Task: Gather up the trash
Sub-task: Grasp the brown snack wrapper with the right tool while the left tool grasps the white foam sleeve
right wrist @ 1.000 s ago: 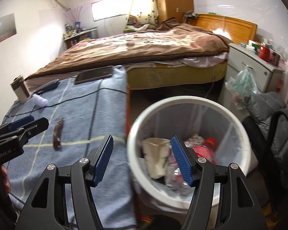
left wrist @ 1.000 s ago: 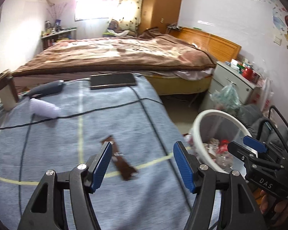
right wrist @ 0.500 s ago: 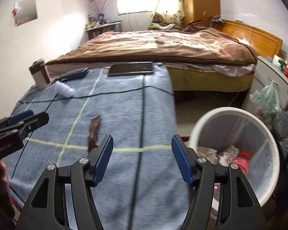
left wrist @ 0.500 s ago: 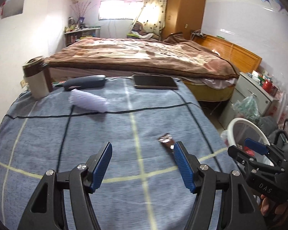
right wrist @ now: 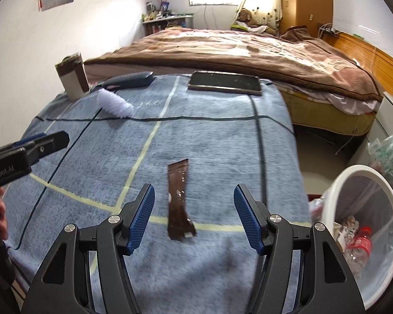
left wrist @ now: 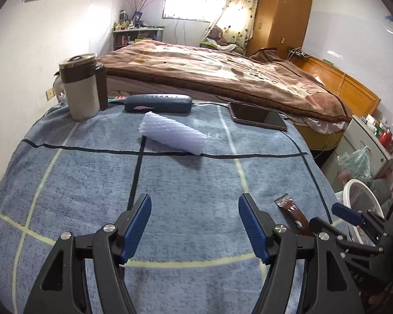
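bare blanket (right wrist: 222, 136) mid, mug (left wrist: 82, 86), phone (right wrist: 225, 82) at far edge

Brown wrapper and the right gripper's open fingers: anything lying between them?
No. In the right wrist view the brown wrapper lies flat just ahead of the open right gripper, with only bare blue blanket around it.

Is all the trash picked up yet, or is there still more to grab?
Not yet. Done: the white bin already holds a bottle and scraps. In hand: nothing; the right gripper is open above the brown wrapper, and the left gripper is open too. Left: the wrapper and the white foam sleeve lie on the blue blanket.
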A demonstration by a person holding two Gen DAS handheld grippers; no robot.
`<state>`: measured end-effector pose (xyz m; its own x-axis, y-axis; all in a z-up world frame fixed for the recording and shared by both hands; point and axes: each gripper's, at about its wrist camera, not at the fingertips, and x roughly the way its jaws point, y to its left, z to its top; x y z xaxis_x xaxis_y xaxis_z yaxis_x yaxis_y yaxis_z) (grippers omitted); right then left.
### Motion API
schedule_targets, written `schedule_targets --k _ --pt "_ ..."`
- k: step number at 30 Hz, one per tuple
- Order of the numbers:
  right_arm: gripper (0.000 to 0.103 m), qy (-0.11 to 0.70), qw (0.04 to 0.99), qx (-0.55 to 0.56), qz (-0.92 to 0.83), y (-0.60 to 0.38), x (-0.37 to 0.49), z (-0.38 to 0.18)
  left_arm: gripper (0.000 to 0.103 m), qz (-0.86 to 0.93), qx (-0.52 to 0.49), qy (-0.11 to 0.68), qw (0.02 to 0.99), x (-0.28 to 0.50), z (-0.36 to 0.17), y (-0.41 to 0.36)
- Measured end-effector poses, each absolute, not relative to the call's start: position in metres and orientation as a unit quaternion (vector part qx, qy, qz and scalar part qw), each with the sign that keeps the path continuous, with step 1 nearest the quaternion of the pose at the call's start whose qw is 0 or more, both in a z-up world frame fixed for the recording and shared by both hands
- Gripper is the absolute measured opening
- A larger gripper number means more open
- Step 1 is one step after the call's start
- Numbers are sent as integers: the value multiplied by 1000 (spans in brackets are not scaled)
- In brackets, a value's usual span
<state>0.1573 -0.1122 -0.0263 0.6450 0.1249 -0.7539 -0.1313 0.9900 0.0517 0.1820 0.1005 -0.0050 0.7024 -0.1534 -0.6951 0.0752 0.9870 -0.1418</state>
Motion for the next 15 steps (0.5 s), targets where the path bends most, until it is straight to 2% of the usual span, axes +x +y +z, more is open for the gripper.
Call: schedule_targets --k 9,11,13,15 --pt "64 446 892 -15 69 -100 174 -42 71 -53 -54 388 919 206 -10 111" --pt "59 451 890 -17 70 -98 174 -44 72 -52 -51 389 918 212 -11 111" --pt "45 456 887 -26 63 -97 177 -47 72 -50 -51 392 917 220 -12 111" --pt "41 464 883 -33 62 -94 179 -50 72 -49 -56 396 915 226 -13 112"
